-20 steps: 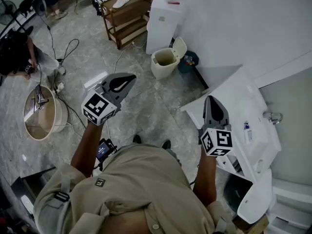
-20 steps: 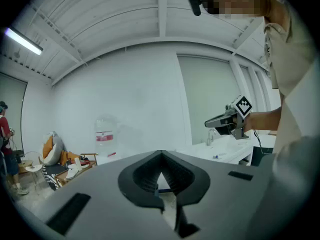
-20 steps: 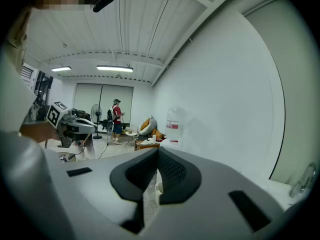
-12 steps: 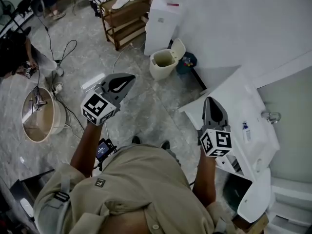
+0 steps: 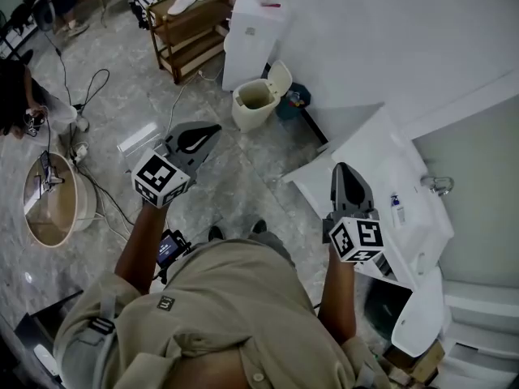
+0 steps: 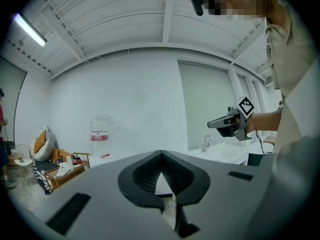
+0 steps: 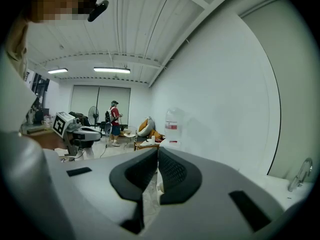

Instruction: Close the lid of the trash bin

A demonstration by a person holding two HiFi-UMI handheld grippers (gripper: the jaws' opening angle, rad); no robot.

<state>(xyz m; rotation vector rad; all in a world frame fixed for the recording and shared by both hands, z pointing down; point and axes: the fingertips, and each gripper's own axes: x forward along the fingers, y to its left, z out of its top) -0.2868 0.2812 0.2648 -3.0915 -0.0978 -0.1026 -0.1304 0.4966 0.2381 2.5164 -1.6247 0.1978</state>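
Beside white cabinet (image 5: 247, 39), trash bin (image 5: 243, 118), lid (image 5: 280, 78) up, left gripper (image 5: 212, 129), right gripper (image 5: 342, 168) jaws clenched, empty

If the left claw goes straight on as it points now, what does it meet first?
Probably the plain white wall, above the open cream plastic trash bin; the left claw is held about level, though depth is unclear.

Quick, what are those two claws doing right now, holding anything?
Left claw: closed, holding nothing.
Right claw: closed, holding nothing.
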